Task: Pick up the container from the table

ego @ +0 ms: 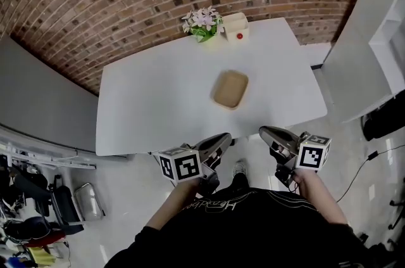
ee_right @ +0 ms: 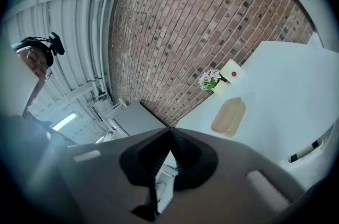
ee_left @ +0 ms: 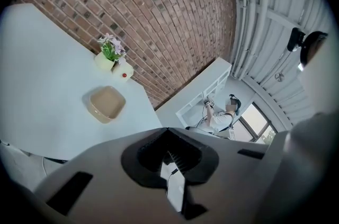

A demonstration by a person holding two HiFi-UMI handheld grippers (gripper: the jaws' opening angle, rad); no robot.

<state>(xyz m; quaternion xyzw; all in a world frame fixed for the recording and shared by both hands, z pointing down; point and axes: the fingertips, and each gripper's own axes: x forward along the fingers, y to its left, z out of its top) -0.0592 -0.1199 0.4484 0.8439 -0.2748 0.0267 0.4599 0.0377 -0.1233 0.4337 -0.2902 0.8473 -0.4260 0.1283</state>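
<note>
Left gripper (ego: 217, 141) and right gripper (ego: 271, 133) sit low in the frame, jaws pressed together, holding nothing. The tan container (ego: 230, 89) rests mid-frame on the white table (ego: 145, 108). Best to open wide first, then reach over one rim.

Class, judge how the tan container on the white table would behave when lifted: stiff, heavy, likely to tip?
The container looks shallow, open and empty, so probably light. Its wide flat base on the table suggests it won't roll or tip.

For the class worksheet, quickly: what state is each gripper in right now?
Left gripper: closed, holding nothing.
Right gripper: closed, holding nothing.
</note>
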